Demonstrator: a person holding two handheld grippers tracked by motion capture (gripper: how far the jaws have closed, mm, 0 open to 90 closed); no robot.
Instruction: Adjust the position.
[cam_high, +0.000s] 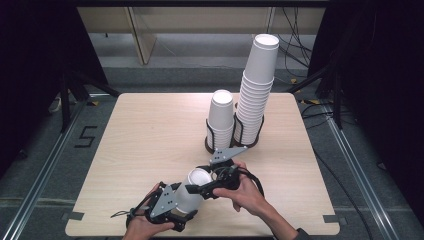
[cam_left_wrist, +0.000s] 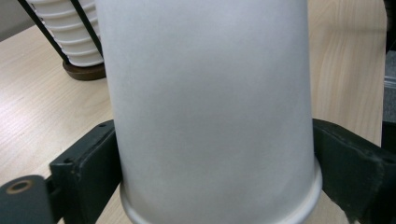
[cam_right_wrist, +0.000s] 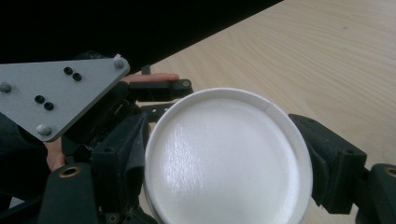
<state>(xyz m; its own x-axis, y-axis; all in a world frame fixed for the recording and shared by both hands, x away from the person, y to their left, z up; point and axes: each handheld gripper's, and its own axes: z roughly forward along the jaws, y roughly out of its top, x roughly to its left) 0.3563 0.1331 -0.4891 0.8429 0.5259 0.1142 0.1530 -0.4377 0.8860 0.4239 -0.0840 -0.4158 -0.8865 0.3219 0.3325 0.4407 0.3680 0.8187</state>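
On the pale wood-grain table (cam_high: 150, 130), two stacks of white paper cups (cam_high: 255, 95) stand in black wire holders, well apart from the hands. Near the front edge both tools clasp one smooth, tapered paper cup (cam_high: 192, 192). The left gripper (cam_high: 172, 210) squeezes the wall near the rolled rim, the right gripper (cam_right_wrist: 224, 163) flanks the recessed base, so pressure should stay light to avoid crumpling thin paper.

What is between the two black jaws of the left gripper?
A white paper cup lies between the jaws of the left gripper, rim toward the camera; both jaws press its sides. The left gripper view shows this.
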